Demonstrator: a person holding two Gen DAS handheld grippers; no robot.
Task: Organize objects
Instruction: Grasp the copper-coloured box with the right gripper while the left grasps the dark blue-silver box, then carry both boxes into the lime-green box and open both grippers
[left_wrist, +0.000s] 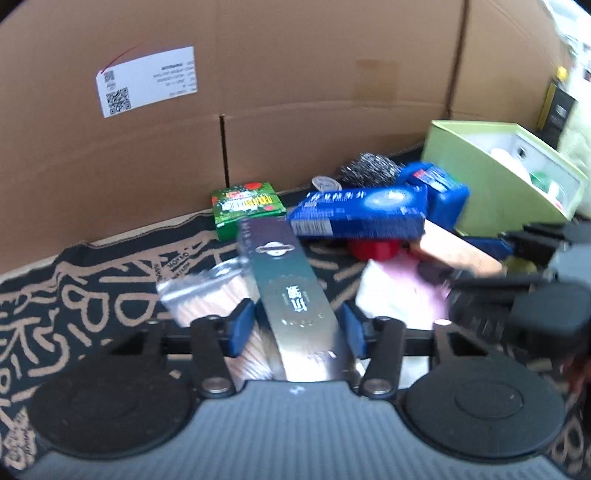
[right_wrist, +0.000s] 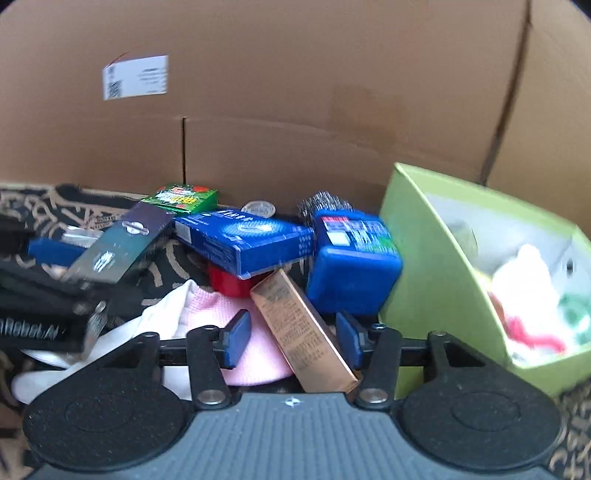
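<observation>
My left gripper (left_wrist: 297, 325) is shut on a long dark grey card package (left_wrist: 286, 280) and holds it above the patterned cloth (left_wrist: 92, 280); it also shows in the right wrist view (right_wrist: 118, 247). My right gripper (right_wrist: 293, 339) is open, with a slim copper box (right_wrist: 303, 332) lying between its blue pads (right_wrist: 236, 338), not clamped. The copper box leans on a pink and white cloth (right_wrist: 207, 314). A light green box (right_wrist: 436, 280) holding soft items stands at the right.
A long blue box (right_wrist: 240, 240), a blue tub (right_wrist: 352, 266), a red lid (right_wrist: 227, 282), a green packet (right_wrist: 183, 197), a steel scourer (right_wrist: 325, 205) and a foil bag (left_wrist: 207, 291) lie around. A tall cardboard wall (right_wrist: 295, 110) closes the back.
</observation>
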